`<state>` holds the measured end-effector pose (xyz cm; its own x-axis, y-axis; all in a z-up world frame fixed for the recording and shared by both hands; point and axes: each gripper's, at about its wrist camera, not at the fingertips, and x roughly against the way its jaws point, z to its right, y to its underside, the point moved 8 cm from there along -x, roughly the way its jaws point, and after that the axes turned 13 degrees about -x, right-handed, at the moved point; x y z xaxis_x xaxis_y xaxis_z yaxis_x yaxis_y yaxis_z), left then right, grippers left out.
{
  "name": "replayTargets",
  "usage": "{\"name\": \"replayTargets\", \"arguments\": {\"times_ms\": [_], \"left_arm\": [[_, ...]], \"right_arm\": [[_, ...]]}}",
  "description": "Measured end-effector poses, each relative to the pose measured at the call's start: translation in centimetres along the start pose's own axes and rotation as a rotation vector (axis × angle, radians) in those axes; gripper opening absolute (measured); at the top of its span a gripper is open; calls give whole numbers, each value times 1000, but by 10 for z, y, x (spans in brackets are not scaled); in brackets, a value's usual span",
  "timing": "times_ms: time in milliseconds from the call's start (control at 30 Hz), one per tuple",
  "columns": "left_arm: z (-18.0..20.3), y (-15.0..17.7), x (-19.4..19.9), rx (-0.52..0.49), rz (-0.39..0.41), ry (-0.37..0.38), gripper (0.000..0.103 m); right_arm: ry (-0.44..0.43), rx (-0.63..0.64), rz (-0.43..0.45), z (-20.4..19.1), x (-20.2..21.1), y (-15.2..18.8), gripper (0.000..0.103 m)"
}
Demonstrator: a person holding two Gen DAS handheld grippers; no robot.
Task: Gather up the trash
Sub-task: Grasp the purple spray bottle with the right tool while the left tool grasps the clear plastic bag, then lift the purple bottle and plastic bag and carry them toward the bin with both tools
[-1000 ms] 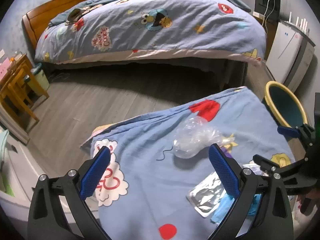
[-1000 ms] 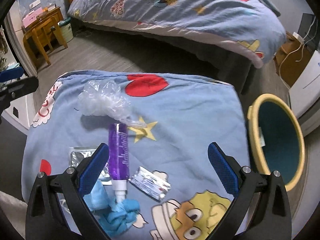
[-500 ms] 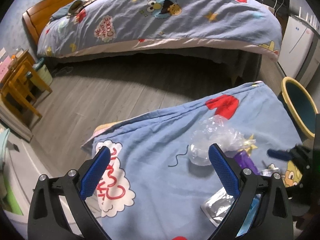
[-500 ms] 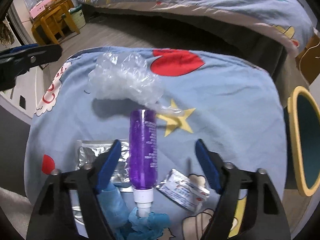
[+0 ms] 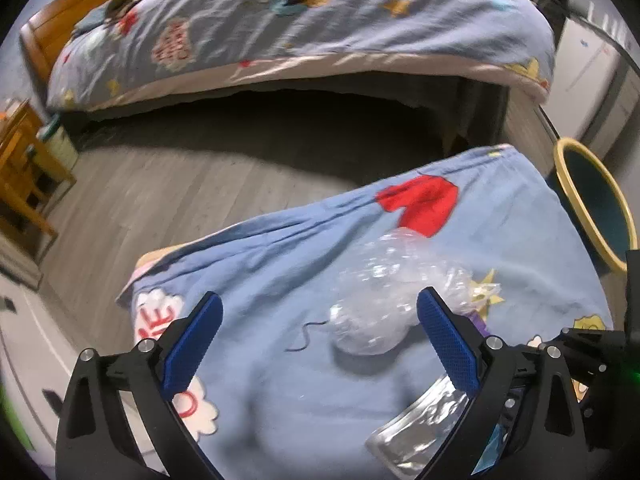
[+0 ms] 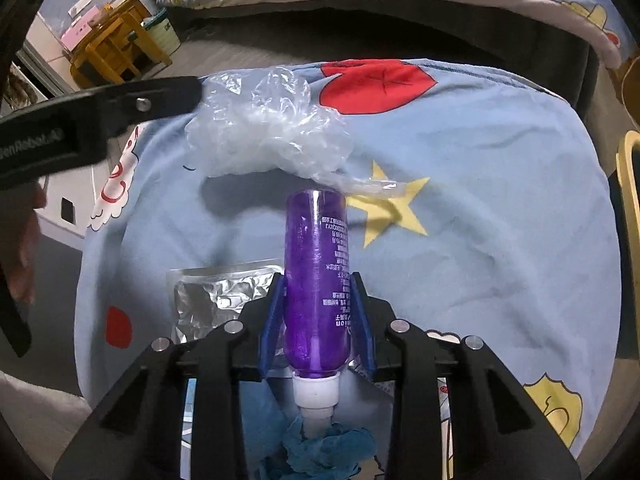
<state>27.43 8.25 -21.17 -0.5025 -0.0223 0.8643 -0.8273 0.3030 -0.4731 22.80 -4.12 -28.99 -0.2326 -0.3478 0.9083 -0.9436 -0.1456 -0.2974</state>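
Purple plastic spray bottle (image 6: 316, 276) lies on the quilt-covered surface (image 6: 500, 200), clamped mid-body by right tool (image 6: 318, 320); likely rigid, slick, light. Left tool (image 5: 320, 344) wide, near crumpled clear bag (image 5: 396, 304).

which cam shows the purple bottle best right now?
Right wrist: the purple bottle lies centred, full length, clamped by the right gripper. Left wrist shows only a purple sliver behind that gripper's own finger.

1. Ahead of me, grey wood-plank floor (image 5: 168, 188).
2. Beyond it, a bed (image 5: 304, 28) under a blue cartoon-print duvet, with wooden headboard (image 5: 60, 12).
3. Far left, a yellow wooden table (image 6: 116, 46).
4. Right, a white cabinet (image 5: 592, 68).
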Motion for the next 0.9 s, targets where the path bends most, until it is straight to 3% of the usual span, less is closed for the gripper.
{"name": "replayTargets", "arguments": {"times_ms": [100,267,333,433,900], "left_arm": [[13,-2,-9,-18,-22,36,91],[29,8,-25,-29,-102,104,56],[33,12,-27,-43,-124,117,35],[32,12,-24,-24,-117,134,24],[12,-15,11,66,8,75,21]], "right_arm": [[-10,-8,-4,2,1,2,32],[-13,-8,-7,5,4,1,32],[-12,-7,-8,6,4,1,32],[-8,-4,-5,10,8,1,32],[-33,-16,87,2,38,-22,32]]}}
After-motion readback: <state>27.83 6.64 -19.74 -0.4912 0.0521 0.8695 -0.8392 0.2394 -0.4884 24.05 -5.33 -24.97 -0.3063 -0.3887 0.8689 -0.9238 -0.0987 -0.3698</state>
